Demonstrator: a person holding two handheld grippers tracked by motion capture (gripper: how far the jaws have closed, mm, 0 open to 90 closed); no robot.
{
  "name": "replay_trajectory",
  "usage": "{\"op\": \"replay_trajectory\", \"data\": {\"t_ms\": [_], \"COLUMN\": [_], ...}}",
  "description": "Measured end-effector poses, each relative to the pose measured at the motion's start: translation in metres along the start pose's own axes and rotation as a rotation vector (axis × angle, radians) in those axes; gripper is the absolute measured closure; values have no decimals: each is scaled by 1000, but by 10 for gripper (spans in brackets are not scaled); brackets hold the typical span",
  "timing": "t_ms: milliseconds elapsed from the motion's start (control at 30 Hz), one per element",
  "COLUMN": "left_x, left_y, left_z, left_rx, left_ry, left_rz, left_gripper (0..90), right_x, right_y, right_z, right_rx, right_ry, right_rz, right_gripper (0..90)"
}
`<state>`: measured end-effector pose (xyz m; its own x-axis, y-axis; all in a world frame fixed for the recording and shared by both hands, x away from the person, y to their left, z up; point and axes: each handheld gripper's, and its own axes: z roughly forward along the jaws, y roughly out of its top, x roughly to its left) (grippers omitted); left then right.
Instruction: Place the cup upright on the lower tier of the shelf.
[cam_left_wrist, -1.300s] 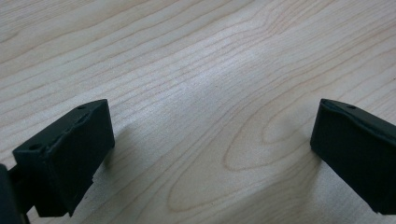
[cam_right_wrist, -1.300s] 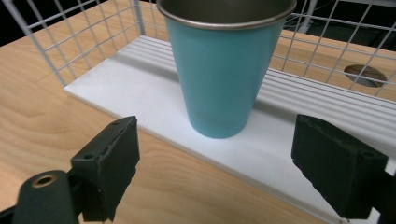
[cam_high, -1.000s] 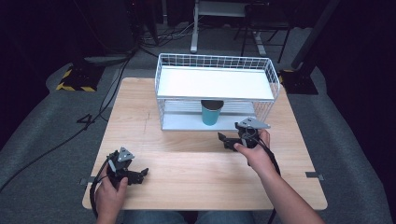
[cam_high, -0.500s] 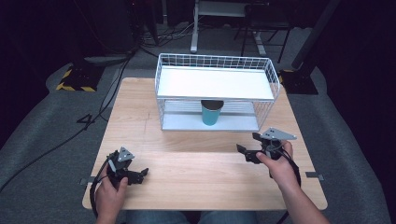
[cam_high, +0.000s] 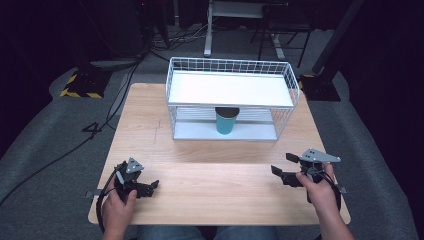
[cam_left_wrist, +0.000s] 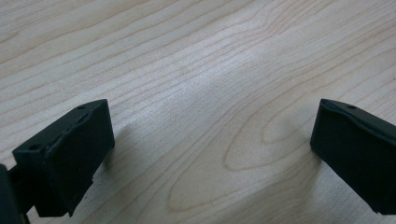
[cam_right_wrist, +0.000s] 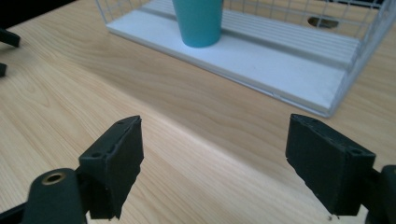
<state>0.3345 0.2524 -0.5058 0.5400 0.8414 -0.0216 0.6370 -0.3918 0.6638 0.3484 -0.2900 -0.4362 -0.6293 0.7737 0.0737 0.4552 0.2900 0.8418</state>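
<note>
Cup (cam_high: 227, 120): teal, upright on the lower shelf of the white wire rack (cam_high: 230, 90), under its upper shelf; rack at the far middle of the wooden worktop (cam_high: 210, 185). Right gripper (cam_high: 286, 170): near right edge, jaws wide apart, empty, well apart from the cup. Left gripper (cam_high: 150, 186): near left corner, jaws wide apart, empty, low over bare wood.

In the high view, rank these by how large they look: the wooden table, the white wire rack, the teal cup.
1. wooden table
2. white wire rack
3. teal cup, standing on the rack's lower shelf.
</note>
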Motion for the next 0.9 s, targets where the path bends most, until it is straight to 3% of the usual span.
{"op": "replay_trajectory", "data": {"t_ms": [367,900], "left_x": [1,1], "left_y": [1,1], "left_z": [1,1], "left_rx": [-1,-1], "left_ry": [-4,-3], "left_rz": [0,0], "left_gripper": [0,0], "right_x": [-20,-41], "right_y": [-32,-60], "right_z": [-7,4], "right_rx": [81,150], "right_ry": [-40,-71], "right_rz": [55,46], "right_gripper": [194,180]}}
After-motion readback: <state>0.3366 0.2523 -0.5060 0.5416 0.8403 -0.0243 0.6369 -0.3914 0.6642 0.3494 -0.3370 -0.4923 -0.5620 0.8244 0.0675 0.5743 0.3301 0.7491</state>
